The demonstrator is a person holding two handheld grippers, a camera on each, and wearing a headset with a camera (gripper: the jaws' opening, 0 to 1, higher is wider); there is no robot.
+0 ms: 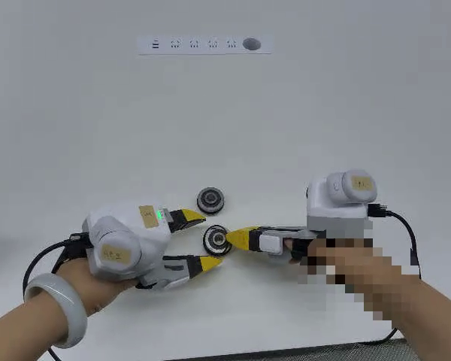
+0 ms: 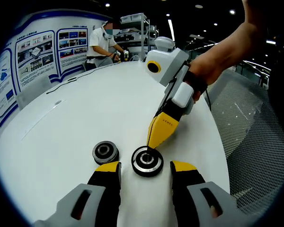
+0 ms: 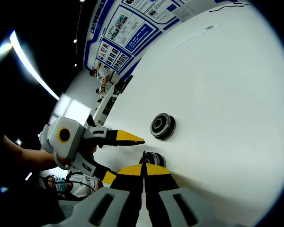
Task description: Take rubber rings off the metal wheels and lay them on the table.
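Observation:
Two metal wheels with black rubber rings lie on the white table [image 1: 301,135]. The near wheel [image 1: 216,240] [image 2: 147,161] rests between the yellow tips of my left gripper [image 1: 212,239] [image 2: 146,166], which is open around it without touching. My right gripper [image 1: 231,238] [image 3: 144,166] is shut, and its yellow tip [image 2: 151,144] sits against that wheel's rim. Whether it pinches the ring I cannot tell. In the right gripper view this wheel [image 3: 155,157] is half hidden behind my own tips. The second wheel [image 1: 210,200] [image 2: 105,152] [image 3: 162,126] lies apart, just beyond.
A white power strip [image 1: 203,44] lies at the far side of the table. Black cables [image 1: 407,226] trail from both grippers toward the near edge. A person [image 2: 102,40] stands at a distant bench. The table's right edge [image 2: 217,142] runs along a grated floor.

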